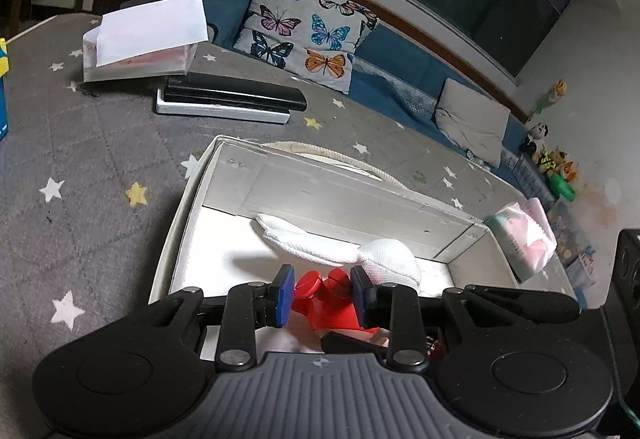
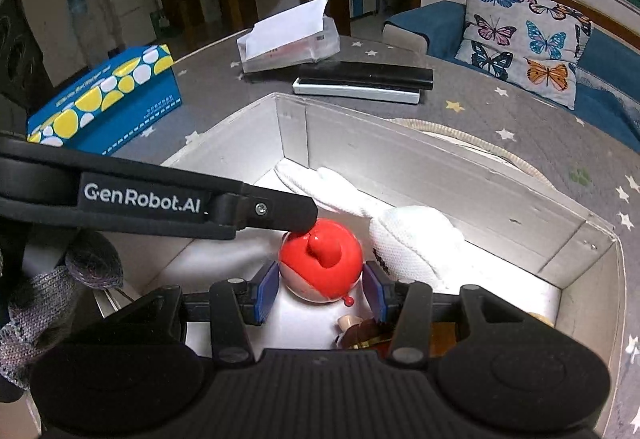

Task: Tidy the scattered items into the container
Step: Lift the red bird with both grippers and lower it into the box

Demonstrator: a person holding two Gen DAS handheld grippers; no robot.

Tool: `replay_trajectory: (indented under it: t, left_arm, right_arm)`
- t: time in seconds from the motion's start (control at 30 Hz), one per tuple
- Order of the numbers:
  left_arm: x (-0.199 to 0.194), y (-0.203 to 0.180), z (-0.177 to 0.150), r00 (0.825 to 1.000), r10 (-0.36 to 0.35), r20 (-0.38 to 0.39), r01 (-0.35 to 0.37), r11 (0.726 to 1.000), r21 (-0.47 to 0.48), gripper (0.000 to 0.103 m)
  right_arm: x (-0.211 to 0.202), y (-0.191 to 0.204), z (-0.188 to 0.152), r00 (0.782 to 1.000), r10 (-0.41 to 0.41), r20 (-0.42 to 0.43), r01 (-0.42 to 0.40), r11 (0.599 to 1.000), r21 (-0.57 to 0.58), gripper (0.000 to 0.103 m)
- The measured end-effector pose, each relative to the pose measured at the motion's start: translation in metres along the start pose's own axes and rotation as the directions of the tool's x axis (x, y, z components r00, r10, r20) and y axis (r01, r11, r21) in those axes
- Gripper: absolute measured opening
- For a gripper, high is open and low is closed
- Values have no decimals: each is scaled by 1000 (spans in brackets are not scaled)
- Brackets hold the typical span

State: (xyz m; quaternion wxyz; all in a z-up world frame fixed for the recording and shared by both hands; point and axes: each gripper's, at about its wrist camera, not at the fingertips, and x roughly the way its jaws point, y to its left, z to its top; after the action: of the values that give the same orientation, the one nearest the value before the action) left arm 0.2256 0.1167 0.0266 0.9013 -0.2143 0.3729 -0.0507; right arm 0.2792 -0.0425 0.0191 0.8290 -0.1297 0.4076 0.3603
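Left wrist view, left gripper (image 1: pixel 322 289): jaws spread, blue pads on either side of the red toy (image 1: pixel 334 303) with a gap visible at the left pad; contact at the right pad cannot be told.
Left wrist view, red toy: lies inside the white container (image 1: pixel 320 191), at its near end, directly between and just beyond the fingertips; glossy red, with a round cap-like part and a flared lower body.
Left wrist view, white glove (image 1: pixel 340 247): lies in the container just beyond the toy, along the far wall.
Left wrist view, surroundings: container stands on a bench covered by a grey star-printed cloth (image 1: pixel 80 159); black and white flat devices (image 1: pixel 228 99) lie farther off.
Right wrist view, right gripper (image 2: pixel 320 289): jaws set apart around the red toy (image 2: pixel 320 259); whether the pads pinch it cannot be told.
Right wrist view, red toy: rounded, red on top with a raised knob, pale lower part and a small red bead below; rests in the container (image 2: pixel 440 175).
Right wrist view, left gripper (image 2: pixel 280 213): enters from the left, its black finger touching the toy's top.
Right wrist view, tissue box (image 2: pixel 108 99): blue and yellow, far left on the bench.
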Motion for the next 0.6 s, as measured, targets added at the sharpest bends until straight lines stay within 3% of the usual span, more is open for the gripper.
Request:
replay_trajectory:
  t: [0.6]
  left_arm:
    - [-8,1,-1,1000,-2,9,2,1000,-11,33]
  right_arm:
    - [-9,3,-7,999,-17,43,18,1000,-20,54]
